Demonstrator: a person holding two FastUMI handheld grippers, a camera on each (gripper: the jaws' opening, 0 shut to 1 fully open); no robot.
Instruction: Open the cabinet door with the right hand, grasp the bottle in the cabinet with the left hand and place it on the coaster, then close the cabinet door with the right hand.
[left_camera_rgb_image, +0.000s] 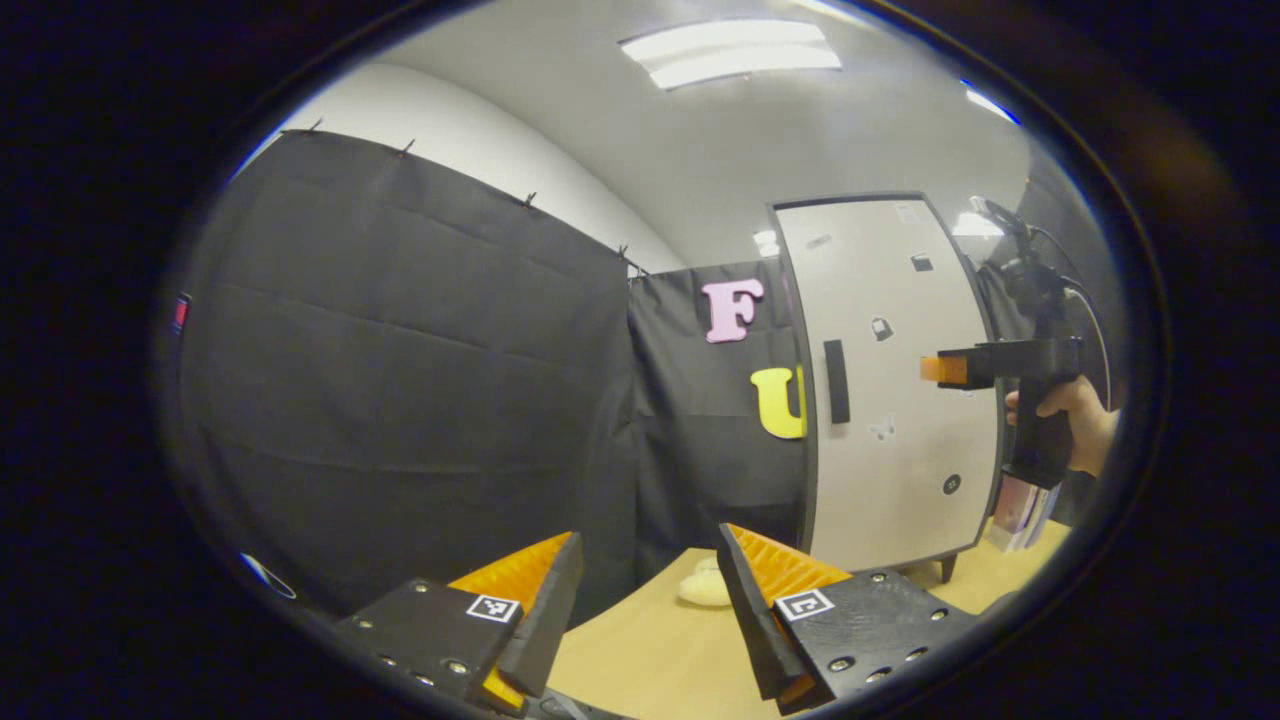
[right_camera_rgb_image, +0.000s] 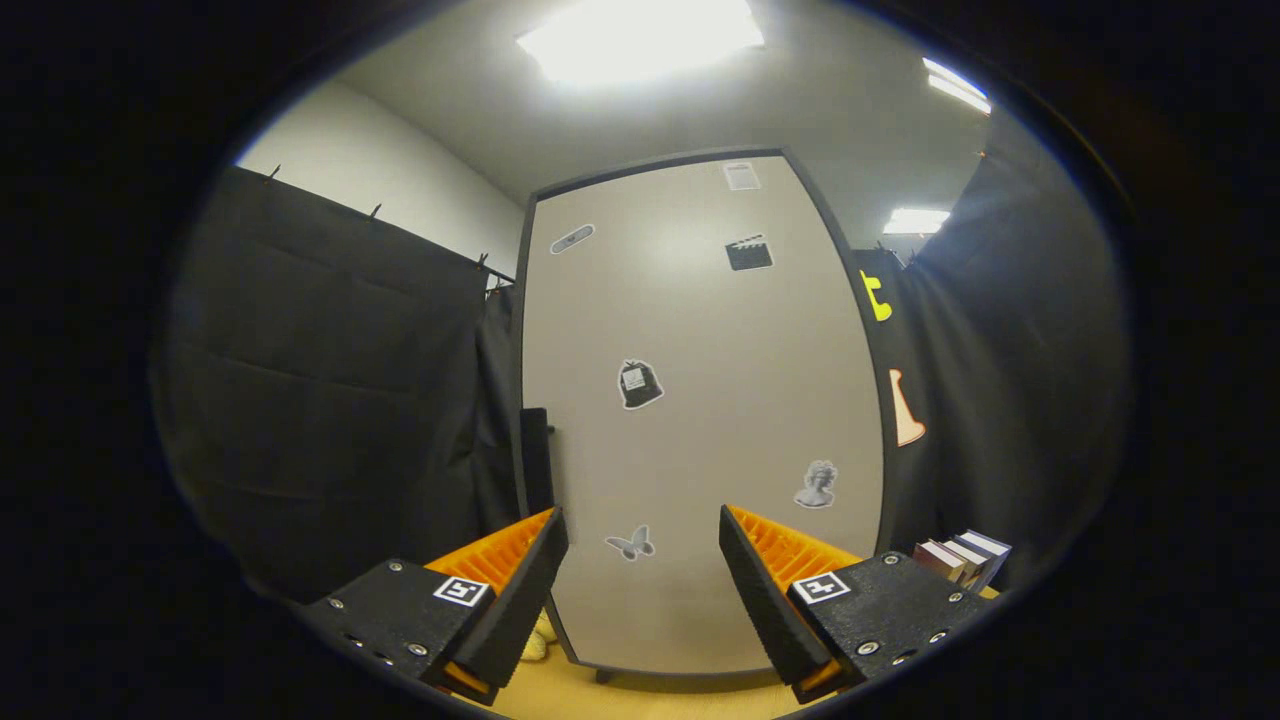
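The tall pale cabinet door (right_camera_rgb_image: 700, 400) is closed, so the inside of the cabinet is hidden. Its dark vertical handle (right_camera_rgb_image: 537, 460) sits on the door's left edge. My right gripper (right_camera_rgb_image: 641, 515) is open and empty, close in front of the door's lower part, with the handle a little to its left. In the left gripper view the cabinet (left_camera_rgb_image: 890, 400) stands at the right with its handle (left_camera_rgb_image: 836, 380). There a hand holds the right gripper (left_camera_rgb_image: 945, 369) in front of the door at handle height. My left gripper (left_camera_rgb_image: 650, 535) is open and empty, low over the wooden table (left_camera_rgb_image: 650, 650).
A pale, soft-looking object (left_camera_rgb_image: 705, 585) lies on the table left of the cabinet's foot. A few books (right_camera_rgb_image: 960, 560) stand to the right of the cabinet. Black cloth walls close in the left and the back.
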